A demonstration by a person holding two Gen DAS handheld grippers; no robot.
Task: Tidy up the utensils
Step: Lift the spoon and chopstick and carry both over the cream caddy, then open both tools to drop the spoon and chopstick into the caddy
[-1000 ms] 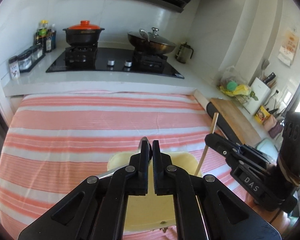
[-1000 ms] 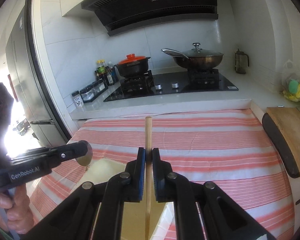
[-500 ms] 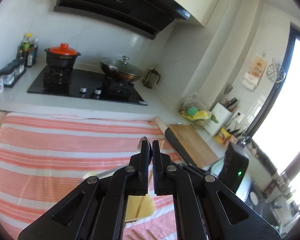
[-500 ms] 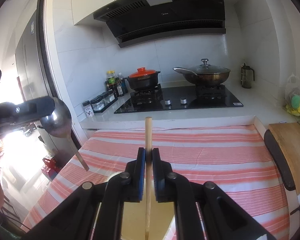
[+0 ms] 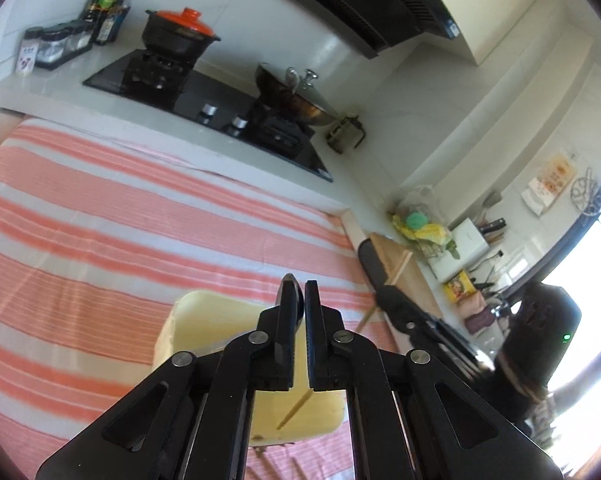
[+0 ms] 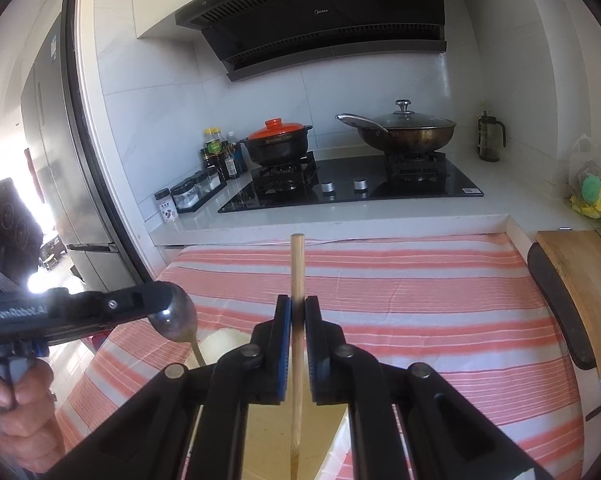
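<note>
A: Left gripper (image 5: 299, 294) — fingers pinched on the metal spoon (image 6: 175, 317), above the yellow tray (image 5: 204, 320)?

B: Yes. Right gripper (image 6: 298, 312) clamps a chopstick (image 6: 296, 276) over the tray's edge — striped cloth (image 6: 400, 292) beyond lies bare.

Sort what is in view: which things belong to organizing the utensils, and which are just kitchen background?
In the job:
- spoon, in the left gripper
- chopstick, in the right gripper
- yellow tray, below both

Background:
- striped cloth
- red-lidded pot
- wok
- spice jars
- cutting board
</note>
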